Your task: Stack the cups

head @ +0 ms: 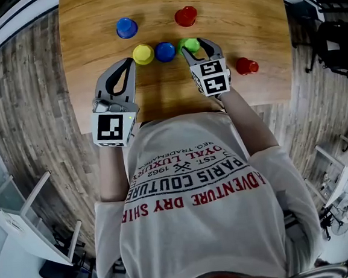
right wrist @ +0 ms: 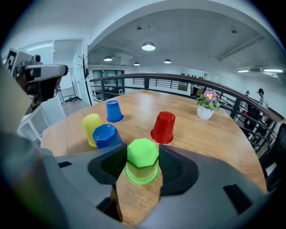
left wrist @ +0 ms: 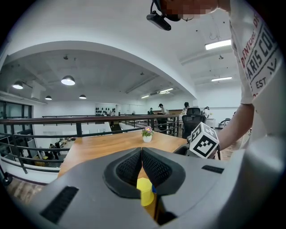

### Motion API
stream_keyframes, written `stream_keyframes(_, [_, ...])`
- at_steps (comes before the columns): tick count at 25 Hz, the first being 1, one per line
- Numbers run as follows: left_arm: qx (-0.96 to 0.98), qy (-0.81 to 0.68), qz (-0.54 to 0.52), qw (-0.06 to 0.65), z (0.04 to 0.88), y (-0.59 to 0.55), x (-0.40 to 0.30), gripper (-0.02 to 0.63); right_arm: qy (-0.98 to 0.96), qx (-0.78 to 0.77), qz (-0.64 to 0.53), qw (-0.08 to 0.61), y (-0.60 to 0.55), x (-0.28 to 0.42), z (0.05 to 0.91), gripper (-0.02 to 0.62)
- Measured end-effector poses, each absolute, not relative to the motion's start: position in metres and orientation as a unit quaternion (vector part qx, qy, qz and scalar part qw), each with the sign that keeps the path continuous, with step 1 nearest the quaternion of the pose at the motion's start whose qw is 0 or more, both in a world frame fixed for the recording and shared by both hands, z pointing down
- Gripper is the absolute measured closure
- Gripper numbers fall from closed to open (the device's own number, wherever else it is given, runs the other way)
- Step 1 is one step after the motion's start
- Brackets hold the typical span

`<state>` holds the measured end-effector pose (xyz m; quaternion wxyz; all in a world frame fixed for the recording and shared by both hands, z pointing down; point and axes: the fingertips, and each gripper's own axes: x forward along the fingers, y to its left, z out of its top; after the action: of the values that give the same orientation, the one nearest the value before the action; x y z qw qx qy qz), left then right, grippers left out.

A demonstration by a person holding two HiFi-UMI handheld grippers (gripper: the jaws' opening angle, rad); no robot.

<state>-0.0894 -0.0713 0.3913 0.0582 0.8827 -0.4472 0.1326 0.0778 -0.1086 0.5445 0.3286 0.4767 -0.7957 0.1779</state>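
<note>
Round wooden desk (head: 90, 15), and I'll place everything off the green cup (right wrist: 142, 166), which stands upside down on it. Right tongs (head: 198, 44) are clamped on that green cup, pads pressed to both sides near its top. Left tongs (head: 130, 62) sit off to its left, squeezed fully together with nothing in them. A blue cup (head: 164, 51) is just left of the green one, with a yellow cup (head: 143, 53) one spot further left. Second blue cup (head: 127, 27) is back-left, one red cup (head: 185, 15) is straight behind, and another red cup (head: 246, 66) is off to the right. Small flower pot (right wrist: 206, 107) is far behind it.
</note>
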Motion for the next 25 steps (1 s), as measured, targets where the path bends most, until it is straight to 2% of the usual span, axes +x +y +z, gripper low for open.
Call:
stream_keyframes(7, [0.889, -0.436, 0.13, 0.057, 0.392, -0.067, -0.102, 0.589, -0.792, 0.482, 0.206, 0.313, -0.104, 0.072, 0.547, 0.357])
stream_keyframes(10, [0.893, -0.429, 0.126, 0.055, 0.391, -0.067, -0.107, 0.589, -0.793, 0.491, 0.201, 0.301, -0.103, 0.067, 0.539, 0.309])
stream_keyframes(16, [0.899, -0.419, 0.117, 0.046, 0.385, -0.068, -0.112, 0.589, -0.805, 0.501, 0.166, 0.272, -0.114, 0.06, 0.49, 0.302])
stream_keyframes(20, [0.895, -0.429, 0.113, 0.046, 0.379, -0.071, -0.118, 0.589, -0.842, 0.441, 0.155, 0.268, -0.13, 0.032, 0.46, 0.302])
stream_keyframes(25, [0.881, -0.457, 0.115, 0.054, 0.381, -0.082, -0.13, 0.589, -0.88, 0.339, 0.144, 0.3, -0.156, -0.016, 0.446, 0.302])
